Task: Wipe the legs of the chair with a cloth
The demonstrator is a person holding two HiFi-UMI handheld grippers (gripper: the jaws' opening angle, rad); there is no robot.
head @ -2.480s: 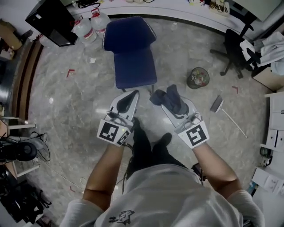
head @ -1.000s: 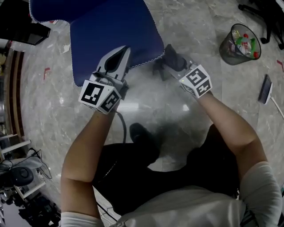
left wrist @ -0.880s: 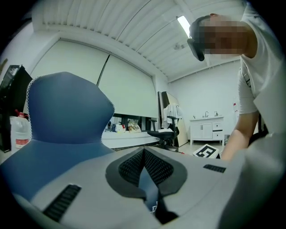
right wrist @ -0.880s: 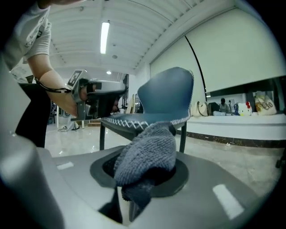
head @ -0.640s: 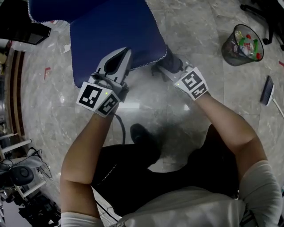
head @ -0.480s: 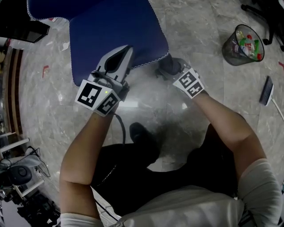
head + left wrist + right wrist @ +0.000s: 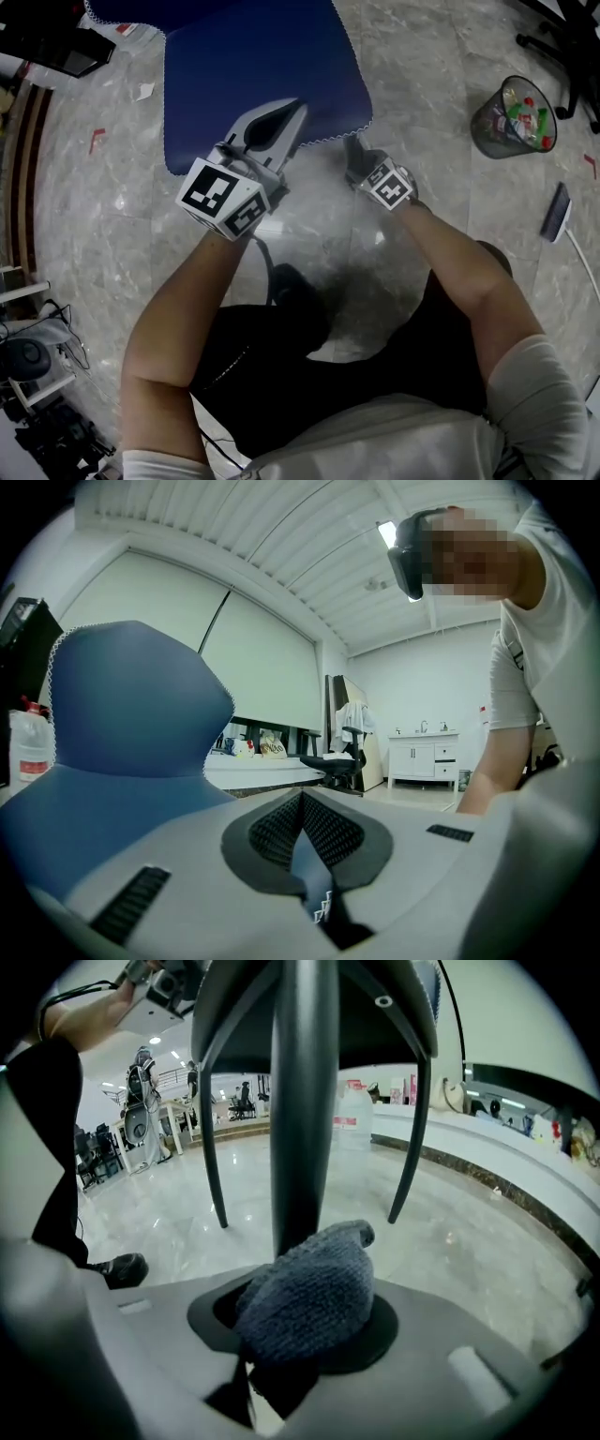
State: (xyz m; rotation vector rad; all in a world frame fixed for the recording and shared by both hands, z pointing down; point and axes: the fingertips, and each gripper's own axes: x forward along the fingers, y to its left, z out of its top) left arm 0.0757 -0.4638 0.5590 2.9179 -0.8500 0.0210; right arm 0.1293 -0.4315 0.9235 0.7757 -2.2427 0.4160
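Wipe's barely started: right tool (image 7: 356, 159), jaws just tightened a touch on the cloth (image 7: 309, 1288), is down at the front leg (image 7: 302, 1101), left tool (image 7: 295, 108) shut over the seat (image 7: 244, 66), so next up is pressing in and rubbing along it.

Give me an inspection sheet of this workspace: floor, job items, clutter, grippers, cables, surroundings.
Surface: floor, glossy marble, with red tape marks.
Job's things: blue chair; dark leg straight ahead of the cloth; contact cannot be told.
Clutter: bin with rubbish; long-handled tool; paper scrap.
Grippers: left gripper shut, empty, over the seat's front edge; right gripper holds the cloth, its jaws having just closed slightly on it.
Cables: cable trailing from left gripper; tangle at lower left.
Surroundings: office chair at upper right.
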